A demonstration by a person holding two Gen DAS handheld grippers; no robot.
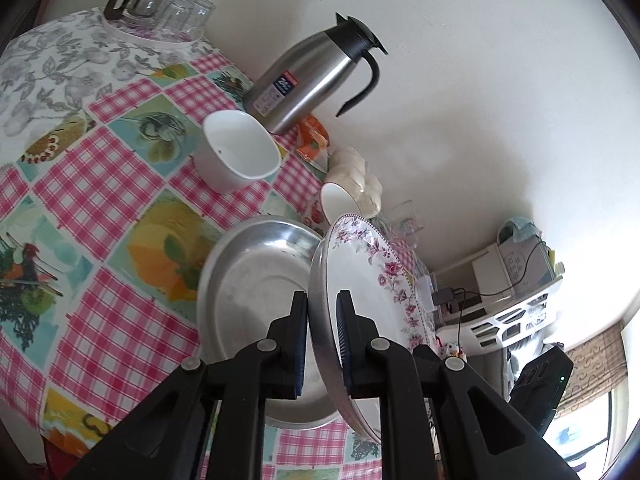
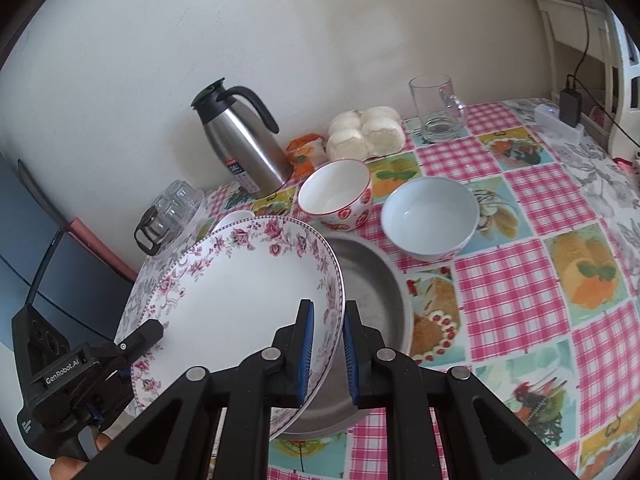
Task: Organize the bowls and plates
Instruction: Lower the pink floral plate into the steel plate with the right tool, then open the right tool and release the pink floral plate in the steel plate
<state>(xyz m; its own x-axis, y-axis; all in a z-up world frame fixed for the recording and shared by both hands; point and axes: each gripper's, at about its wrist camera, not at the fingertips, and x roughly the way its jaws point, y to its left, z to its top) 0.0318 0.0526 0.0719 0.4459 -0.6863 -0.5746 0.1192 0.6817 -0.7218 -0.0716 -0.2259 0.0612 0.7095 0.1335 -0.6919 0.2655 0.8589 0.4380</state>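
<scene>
A white plate with a pink floral rim (image 2: pixel 240 300) hangs tilted over a round steel dish (image 2: pixel 372 292) on the table. My left gripper (image 1: pixel 322 320) is shut on one side of the floral plate (image 1: pixel 360 280); its fingers (image 2: pixel 148 330) show at the plate's left rim in the right wrist view. My right gripper (image 2: pixel 328 340) is shut on the opposite rim. Behind the steel dish (image 1: pixel 248 280) stand a red-patterned bowl (image 2: pixel 336 196) and a plain white bowl (image 2: pixel 430 216). A squarish white bowl (image 1: pixel 240 148) sits further left.
A steel thermos jug (image 2: pixel 244 140), bread rolls (image 2: pixel 364 132) and a glass mug (image 2: pixel 438 108) line the wall. A glass teapot with tumblers (image 1: pixel 160 4) stands on a tray at the table's far corner. The chequered tablecloth (image 2: pixel 520 300) is bare to the right.
</scene>
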